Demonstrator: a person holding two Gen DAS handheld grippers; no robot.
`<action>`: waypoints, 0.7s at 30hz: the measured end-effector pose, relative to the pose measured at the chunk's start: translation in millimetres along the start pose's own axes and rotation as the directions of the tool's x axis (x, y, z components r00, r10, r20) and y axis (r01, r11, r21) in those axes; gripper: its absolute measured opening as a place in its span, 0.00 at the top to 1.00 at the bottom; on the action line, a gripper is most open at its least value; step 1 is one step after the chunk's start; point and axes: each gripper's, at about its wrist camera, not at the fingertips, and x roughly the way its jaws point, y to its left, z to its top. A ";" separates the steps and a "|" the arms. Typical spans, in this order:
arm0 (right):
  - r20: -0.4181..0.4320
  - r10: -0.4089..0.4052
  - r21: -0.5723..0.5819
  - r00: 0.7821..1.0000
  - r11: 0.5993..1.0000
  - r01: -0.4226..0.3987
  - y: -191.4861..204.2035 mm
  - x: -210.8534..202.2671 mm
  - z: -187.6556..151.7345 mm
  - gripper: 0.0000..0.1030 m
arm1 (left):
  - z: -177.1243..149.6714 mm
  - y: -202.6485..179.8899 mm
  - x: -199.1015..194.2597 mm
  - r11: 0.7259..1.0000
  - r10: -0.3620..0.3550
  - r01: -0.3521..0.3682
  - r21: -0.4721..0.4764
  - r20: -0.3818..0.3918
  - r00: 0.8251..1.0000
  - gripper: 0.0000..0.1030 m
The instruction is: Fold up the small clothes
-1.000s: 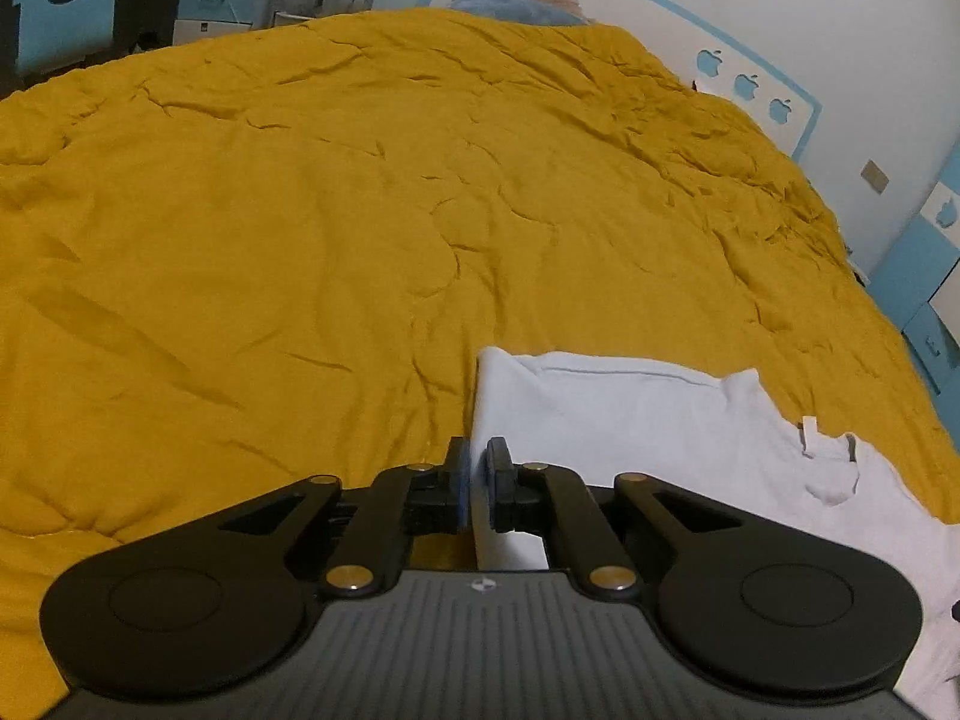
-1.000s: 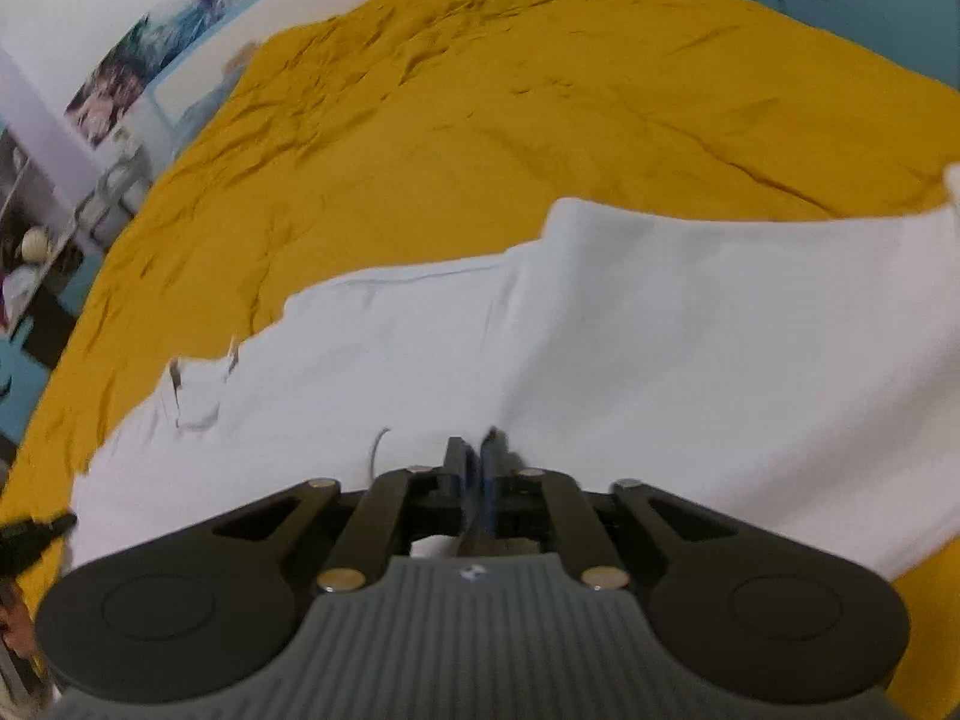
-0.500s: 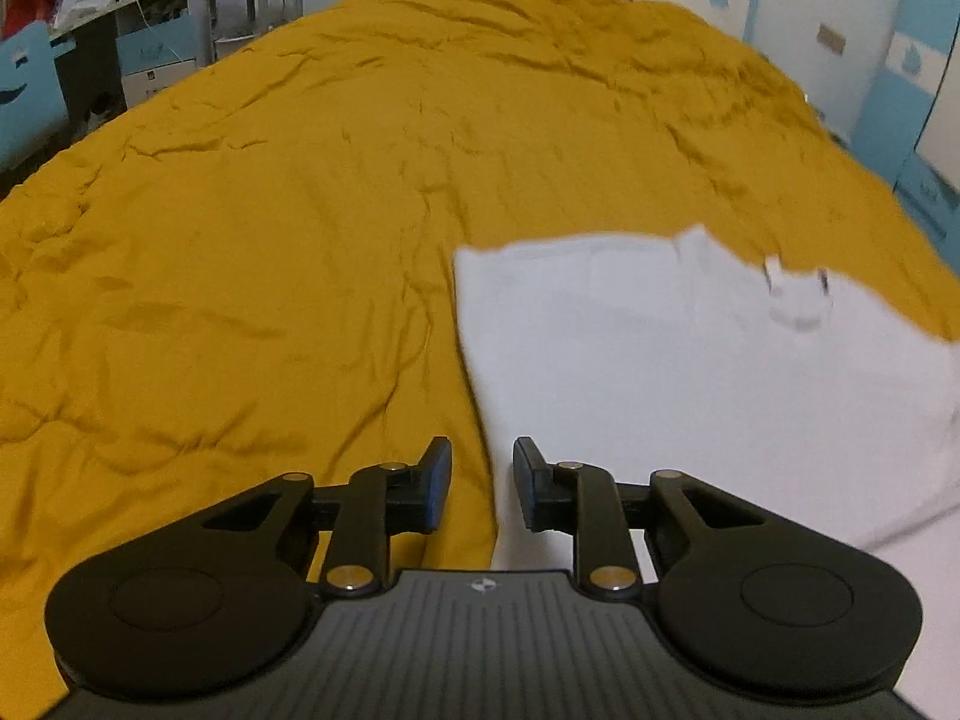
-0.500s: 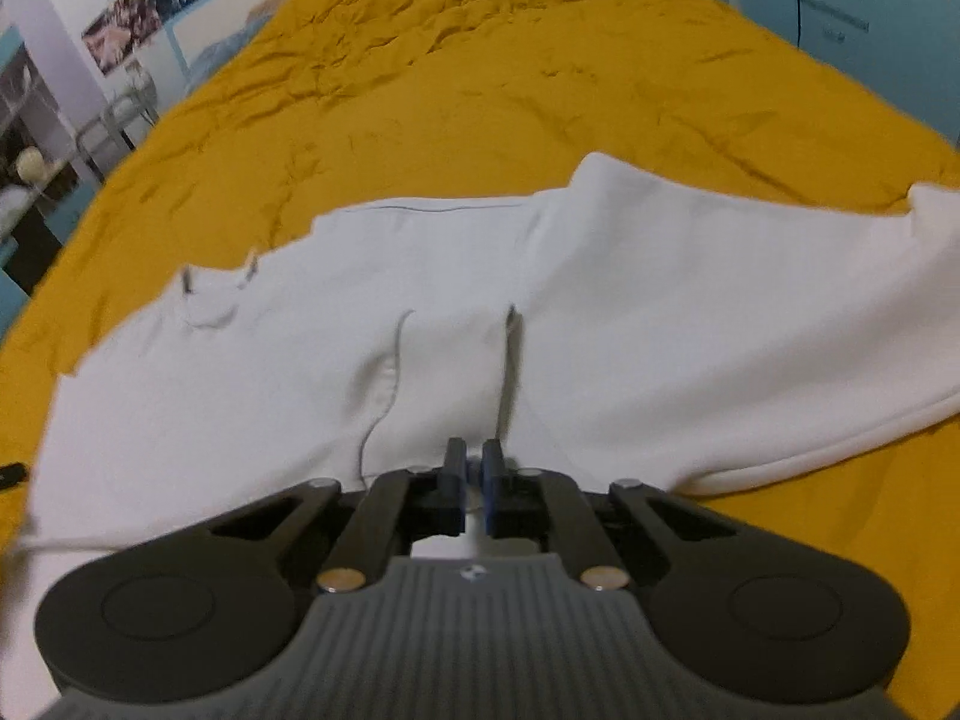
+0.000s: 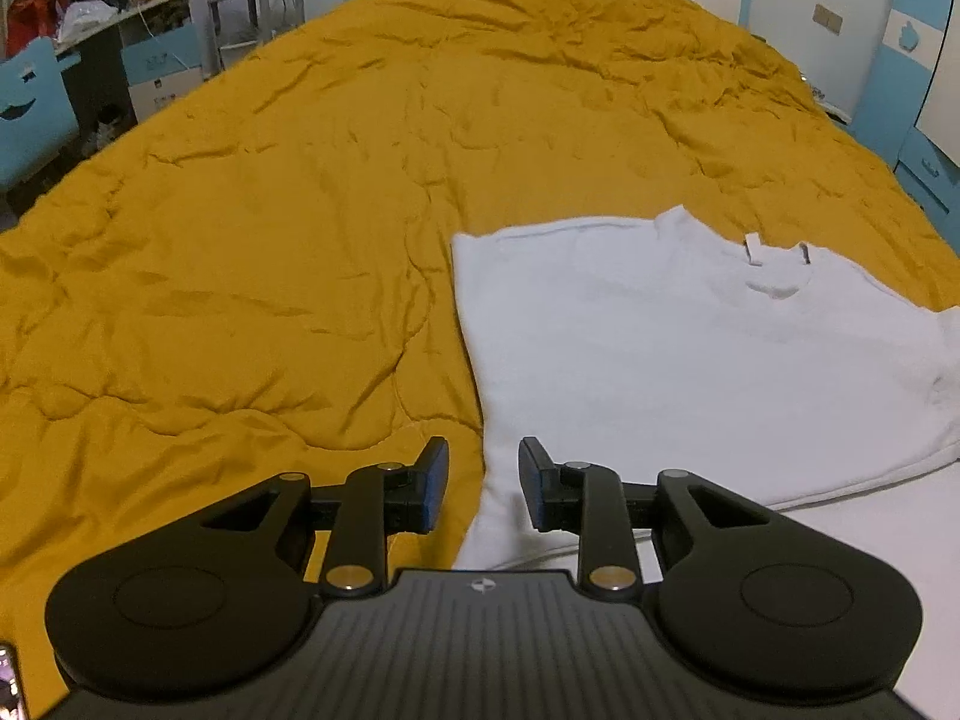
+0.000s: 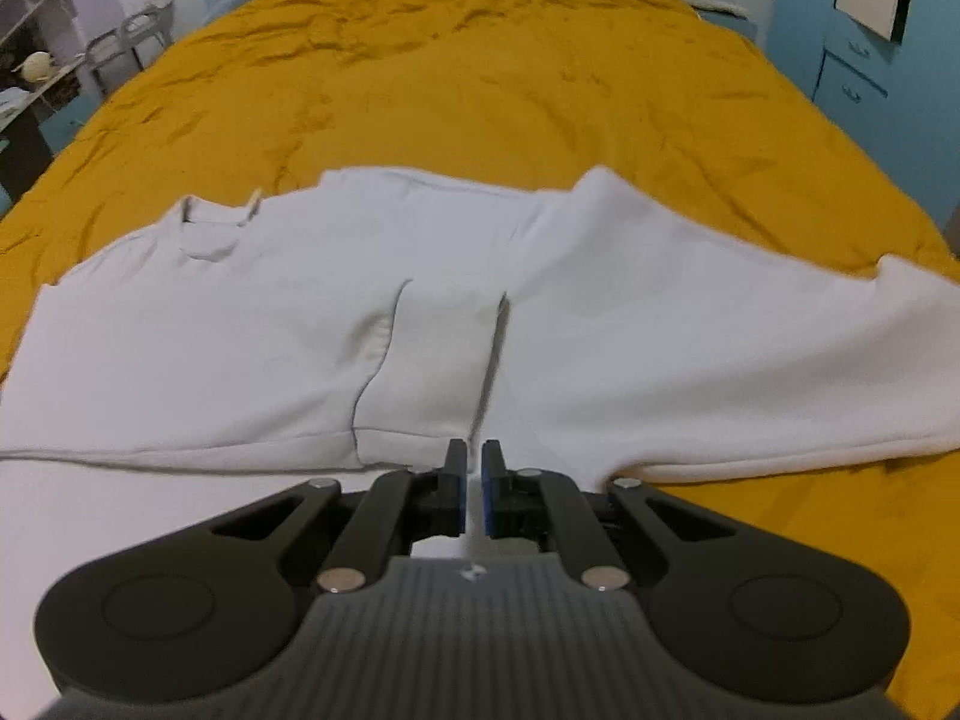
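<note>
A white long-sleeved top [image 5: 648,336] lies on the mustard-yellow bedspread [image 5: 270,192], its left side folded over the body, collar at the far right. My left gripper [image 5: 483,483] is open and empty above the top's folded left edge. In the right wrist view the top [image 6: 288,330] spreads across the bed, with one sleeve [image 6: 720,348] stretched out to the right and a cuff flap [image 6: 432,360] lying just ahead. My right gripper [image 6: 474,480] stands over the top's near edge, its jaws slightly parted with white cloth showing behind the gap.
The bedspread [image 6: 510,72] covers the whole bed beyond the top. Blue drawers [image 6: 858,60] stand past the bed's right side. A desk and shelves with clutter [image 5: 90,42] stand off the bed's left side.
My left gripper let go of the top's edge, opened wide and pulled back. My right gripper went from shut on the cloth to slightly parted, and the folded part now lies flat.
</note>
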 end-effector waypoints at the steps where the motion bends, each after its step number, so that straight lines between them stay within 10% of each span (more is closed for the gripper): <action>1: 0.008 0.005 -0.003 1.000 1.000 -0.005 -6.0 -8.6 -0.8 1.00 | 0.2 -2.0 -2.9 1.000 0.005 -0.005 -0.001 -0.001 1.000 0.67; 14: 0.042 -0.083 0.254 0.996 0.965 0.070 -165.0 -78.9 -34.9 0.67 | 1.0 -45.8 -11.3 1.000 0.027 -0.027 -0.013 -0.040 0.999 0.63; 21: 0.109 -0.111 0.586 0.988 0.810 0.026 -290.9 -97.6 -69.0 0.56 | -5.3 -64.8 0.5 0.998 0.058 -0.059 -0.005 -0.076 0.995 0.61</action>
